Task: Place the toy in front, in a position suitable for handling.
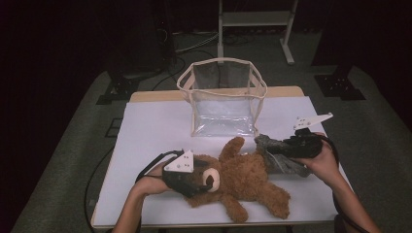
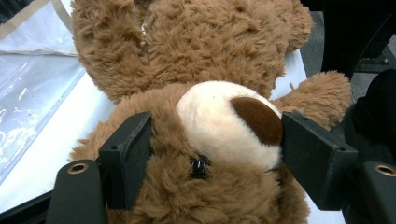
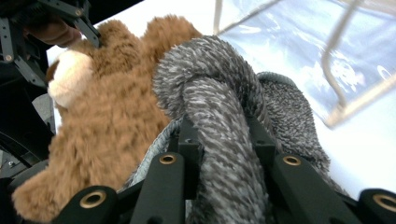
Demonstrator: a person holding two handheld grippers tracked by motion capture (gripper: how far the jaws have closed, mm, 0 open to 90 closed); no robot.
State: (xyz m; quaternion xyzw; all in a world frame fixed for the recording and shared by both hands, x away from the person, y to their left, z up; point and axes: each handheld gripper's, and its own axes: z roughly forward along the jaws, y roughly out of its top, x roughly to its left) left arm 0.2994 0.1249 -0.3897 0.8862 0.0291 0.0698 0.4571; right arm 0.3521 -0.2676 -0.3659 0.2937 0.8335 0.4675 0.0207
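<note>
Jaws of left gripper (image 1: 206, 183) straddle teddy bear's (image 1: 243, 179) head; right gripper (image 1: 272, 145) pinches grey cloth (image 3: 219, 140) on white table (image 1: 155, 131).

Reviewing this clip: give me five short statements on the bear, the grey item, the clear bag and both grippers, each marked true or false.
1. The left gripper has its jaws on either side of the teddy bear's head. True.
2. The right gripper is open and holds nothing. False: it is shut on the grey fuzzy cloth.
3. The clear bag stands upright behind the bear. True.
4. The bear sits inside the bag. False: it lies on the white table.
5. The grey cloth touches the bear. True.
</note>
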